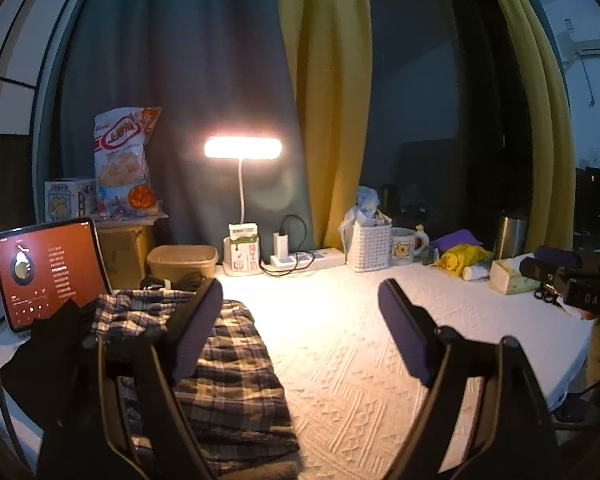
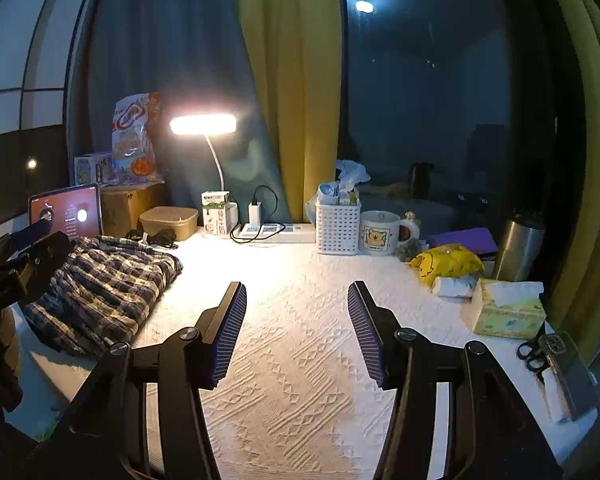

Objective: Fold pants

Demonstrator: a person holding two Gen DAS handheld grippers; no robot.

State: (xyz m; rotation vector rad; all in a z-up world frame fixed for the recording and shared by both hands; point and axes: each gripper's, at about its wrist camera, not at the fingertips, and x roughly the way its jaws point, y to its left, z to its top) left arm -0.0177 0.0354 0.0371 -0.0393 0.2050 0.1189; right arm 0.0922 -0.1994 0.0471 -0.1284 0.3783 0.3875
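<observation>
Held low over the white textured tablecloth [image 2: 300,380], right gripper [image 2: 297,332] level and pointing toward the window, fingers spread wide with nothing between. Left gripper [image 1: 300,320] likewise wide apart and unloaded, its left finger [image 1: 196,320] above the plaid pants [image 1: 228,368]. Lay bundled at the table's left side, long axis running near-to-far toward the tablet [image 2: 66,212]; lit desk lamp [image 2: 203,124] farther back.

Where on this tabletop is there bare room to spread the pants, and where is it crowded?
Bare white cloth runs from the plaid pants on the left across to the tissue box, and back to the power strip. Both open grippers, left gripper and right gripper, hang over it. The back edge and right corner are crowded: basket, mug, scissors.
</observation>
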